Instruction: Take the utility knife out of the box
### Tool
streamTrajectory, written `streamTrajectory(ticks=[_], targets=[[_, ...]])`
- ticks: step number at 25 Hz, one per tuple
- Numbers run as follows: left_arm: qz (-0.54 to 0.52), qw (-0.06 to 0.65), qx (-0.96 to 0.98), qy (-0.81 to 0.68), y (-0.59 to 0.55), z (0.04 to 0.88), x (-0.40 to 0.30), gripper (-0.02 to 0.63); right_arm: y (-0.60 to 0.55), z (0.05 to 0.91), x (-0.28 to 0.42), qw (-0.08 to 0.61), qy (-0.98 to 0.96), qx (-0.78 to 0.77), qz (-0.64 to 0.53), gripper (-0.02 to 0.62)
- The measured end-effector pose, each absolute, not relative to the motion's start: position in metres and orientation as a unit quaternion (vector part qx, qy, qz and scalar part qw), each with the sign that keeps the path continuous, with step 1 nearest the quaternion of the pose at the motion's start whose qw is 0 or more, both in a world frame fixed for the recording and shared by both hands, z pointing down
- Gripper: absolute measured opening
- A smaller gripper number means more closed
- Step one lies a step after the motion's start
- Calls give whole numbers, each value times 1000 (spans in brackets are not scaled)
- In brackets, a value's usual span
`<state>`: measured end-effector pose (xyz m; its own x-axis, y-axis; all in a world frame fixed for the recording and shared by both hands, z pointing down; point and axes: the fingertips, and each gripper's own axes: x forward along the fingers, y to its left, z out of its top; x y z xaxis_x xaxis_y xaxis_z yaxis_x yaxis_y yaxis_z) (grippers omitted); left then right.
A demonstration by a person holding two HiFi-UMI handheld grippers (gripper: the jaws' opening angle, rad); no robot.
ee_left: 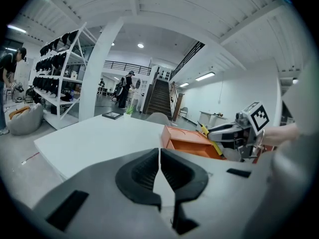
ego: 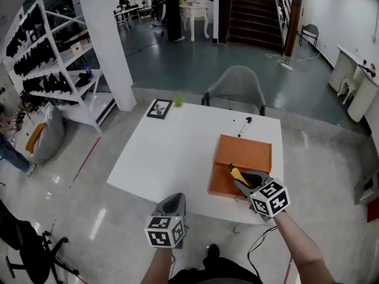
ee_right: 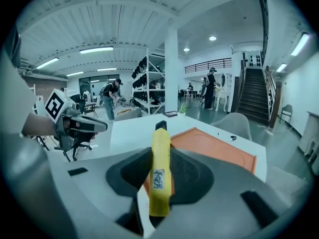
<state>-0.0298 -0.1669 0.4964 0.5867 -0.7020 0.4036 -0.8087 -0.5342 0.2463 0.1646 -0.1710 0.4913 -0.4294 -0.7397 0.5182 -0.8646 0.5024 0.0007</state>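
Observation:
A yellow utility knife (ee_right: 160,171) with a black tip is clamped between the jaws of my right gripper (ee_right: 160,183), which is shut on it. From the head view the knife (ego: 238,176) hangs just above the near end of the orange box (ego: 243,165), with the right gripper (ego: 244,185) at the box's front right corner. The left gripper view also catches the knife (ee_left: 210,137) above the box (ee_left: 188,139). My left gripper (ego: 173,205) hovers at the white table's (ego: 172,152) front edge, jaws shut and empty (ee_left: 159,176).
A small black tool (ego: 244,125) lies on the table behind the box. A framed picture (ego: 159,109) and a little green plant (ego: 177,101) sit at the far left corner. A grey chair (ego: 237,87) stands behind the table, shelving (ego: 53,76) at left.

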Motion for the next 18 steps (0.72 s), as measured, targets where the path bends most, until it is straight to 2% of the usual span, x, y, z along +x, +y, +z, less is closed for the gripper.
streamTrajectory(ticks=[18], targets=[[132, 182, 894, -388, -166, 484, 5, 18, -125, 455, 180, 113, -805, 561, 157, 114]])
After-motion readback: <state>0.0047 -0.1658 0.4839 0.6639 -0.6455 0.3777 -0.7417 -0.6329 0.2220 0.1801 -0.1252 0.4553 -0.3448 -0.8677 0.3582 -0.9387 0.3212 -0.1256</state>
